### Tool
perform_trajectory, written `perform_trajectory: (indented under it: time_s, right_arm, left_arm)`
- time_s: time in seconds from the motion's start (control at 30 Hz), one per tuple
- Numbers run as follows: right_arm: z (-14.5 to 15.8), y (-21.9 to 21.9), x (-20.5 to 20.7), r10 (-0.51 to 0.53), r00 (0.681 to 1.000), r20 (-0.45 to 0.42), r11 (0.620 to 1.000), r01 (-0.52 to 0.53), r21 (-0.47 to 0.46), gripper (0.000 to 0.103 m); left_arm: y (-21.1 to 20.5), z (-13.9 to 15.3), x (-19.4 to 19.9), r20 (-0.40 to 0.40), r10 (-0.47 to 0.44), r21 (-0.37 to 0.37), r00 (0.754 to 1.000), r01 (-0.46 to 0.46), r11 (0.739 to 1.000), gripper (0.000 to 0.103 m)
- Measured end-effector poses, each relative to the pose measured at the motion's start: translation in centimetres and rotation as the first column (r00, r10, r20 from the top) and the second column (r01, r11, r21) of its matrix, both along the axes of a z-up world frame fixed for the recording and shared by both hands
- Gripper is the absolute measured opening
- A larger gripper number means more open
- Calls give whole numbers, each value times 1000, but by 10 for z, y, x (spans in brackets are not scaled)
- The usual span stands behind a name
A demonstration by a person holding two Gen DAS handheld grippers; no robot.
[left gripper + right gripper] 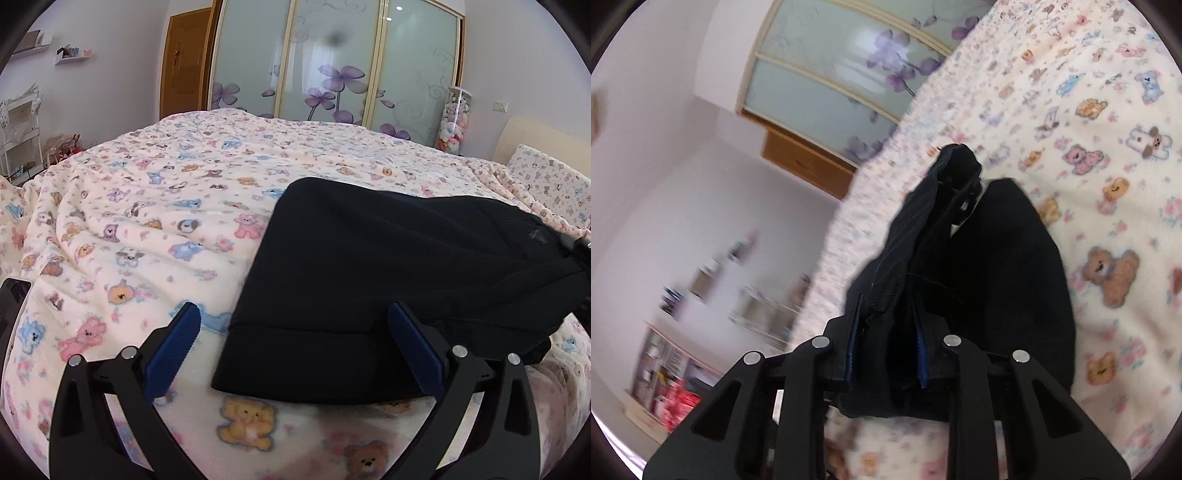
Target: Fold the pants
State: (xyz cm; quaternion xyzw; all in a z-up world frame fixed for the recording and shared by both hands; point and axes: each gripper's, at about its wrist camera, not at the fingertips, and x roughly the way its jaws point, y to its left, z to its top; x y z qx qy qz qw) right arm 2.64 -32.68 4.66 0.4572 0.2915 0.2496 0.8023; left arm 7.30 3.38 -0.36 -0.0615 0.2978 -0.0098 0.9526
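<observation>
The black pants (388,280) lie folded on the teddy-bear blanket (155,206), cuff end towards me. My left gripper (295,321) is open, its blue pads either side of the cuff edge, just above the cloth and holding nothing. In the right wrist view my right gripper (886,332) is shut on a bunched part of the black pants (997,277) and lifts it off the blanket (1108,177). The view is tilted and blurred. The other gripper's tip (964,203) shows beyond the cloth.
The bed fills most of the left wrist view. A wardrobe with flowered sliding doors (332,62) stands behind it, a wooden door (184,62) to its left. A pillow (546,184) and a tube of soft toys (454,122) are at far right. Shelves (672,369) stand by the wall.
</observation>
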Motion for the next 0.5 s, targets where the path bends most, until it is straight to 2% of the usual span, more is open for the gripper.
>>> perform_trajectory:
  time_s: [0.07,0.1,0.2,0.27,0.3,0.43,0.5]
  right_arm:
    - [1,-8,-6,-39,999,13,999,39,-24,25]
    - [-3,-12,-8,-62,998,-11,997,61,-51,25]
    - [-38,-22,-1,-112,970,-218,987,83,-139,25]
    - [-56,-27,0,-92,956,-280,994,71,-86,26]
    - [-55,-28,0,-82,957,-280,995,64,-74,26]
    - [-39,-17,-1,-71,969,-238,987,33,-160,27]
    - [-36,-14,0,-58,971,-231,986,19,-168,27]
  left_arm:
    - [1,0,-1,3,2,-8,1000,-2,1000,101]
    - [3,0,-1,3,4,-17,1000,-4,1000,101]
    - [9,-2,1,-16,18,-48,1000,-19,999,101]
    - [12,-5,3,-36,22,-69,999,-24,997,101]
    - [13,-5,4,-41,24,-73,999,-27,997,101]
    - [14,-5,2,-36,35,-81,999,-38,996,101]
    - [16,1,-5,17,53,-87,998,-51,995,101]
